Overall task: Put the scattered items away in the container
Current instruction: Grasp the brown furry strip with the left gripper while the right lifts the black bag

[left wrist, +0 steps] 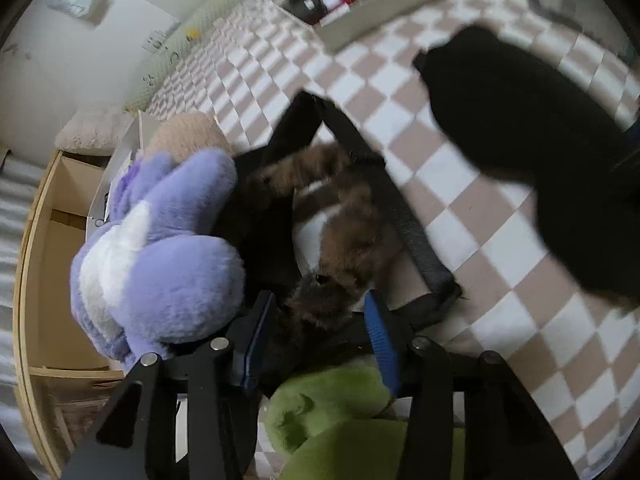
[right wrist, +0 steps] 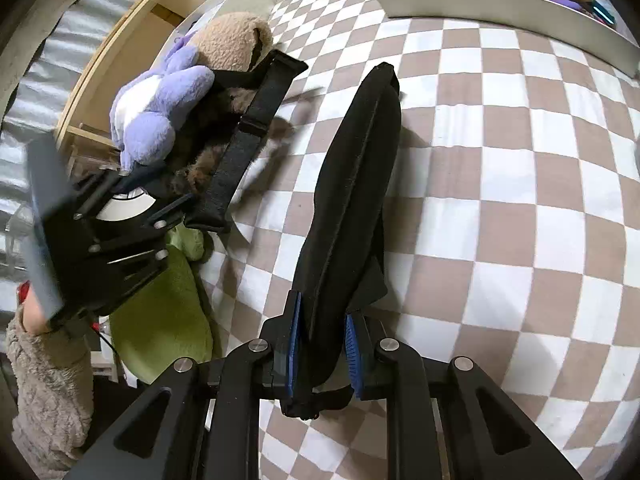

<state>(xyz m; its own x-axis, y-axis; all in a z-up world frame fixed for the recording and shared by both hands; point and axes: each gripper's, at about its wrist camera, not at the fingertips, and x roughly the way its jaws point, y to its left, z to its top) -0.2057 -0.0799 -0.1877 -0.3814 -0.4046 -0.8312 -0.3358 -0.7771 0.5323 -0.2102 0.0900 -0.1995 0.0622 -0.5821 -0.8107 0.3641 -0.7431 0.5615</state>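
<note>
A black fabric bag lies open on a checkered cloth and holds a purple plush, a tan plush and a brown plush. My left gripper is over the bag's mouth, its blue-padded jaws apart around the brown plush's head; whether they press it is unclear. A green plush lies just below it. My right gripper is shut on the bag's black flap and holds it stretched out away from the bag. The purple plush and green plush also show there.
A white tray with wooden hoops and small items stands at the far edge of the checkered cloth. A wooden shelf unit stands left of the bag. A sleeved arm holds the left gripper.
</note>
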